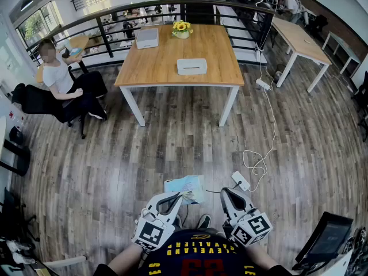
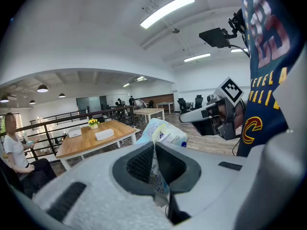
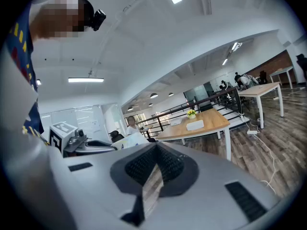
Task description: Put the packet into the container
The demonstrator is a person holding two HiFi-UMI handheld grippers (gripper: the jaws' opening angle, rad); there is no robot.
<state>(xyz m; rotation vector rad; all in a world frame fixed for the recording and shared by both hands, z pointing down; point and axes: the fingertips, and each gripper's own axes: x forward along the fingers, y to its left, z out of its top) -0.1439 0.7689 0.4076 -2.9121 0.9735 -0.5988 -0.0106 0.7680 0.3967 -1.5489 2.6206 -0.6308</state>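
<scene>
A light blue and white packet [image 1: 185,188] hangs over the wooden floor, close to my body. My left gripper [image 1: 175,198] is shut on its near edge. In the left gripper view the packet [image 2: 160,133] sticks up from between the closed jaws of the left gripper [image 2: 154,150]. My right gripper [image 1: 229,196] is held just to the right of it, shut with nothing in it; in the right gripper view the right gripper [image 3: 156,153] shows only a thin slit. A white rectangular container [image 1: 191,66] lies on the wooden table [image 1: 161,68] several steps ahead.
A white box [image 1: 147,37] and a pot of yellow flowers [image 1: 181,29] stand at the table's far end. A person [image 1: 60,76] sits at the left. A power strip [image 1: 240,180] and white cable [image 1: 265,131] lie on the floor at right. A railing [image 1: 115,13] runs behind the table.
</scene>
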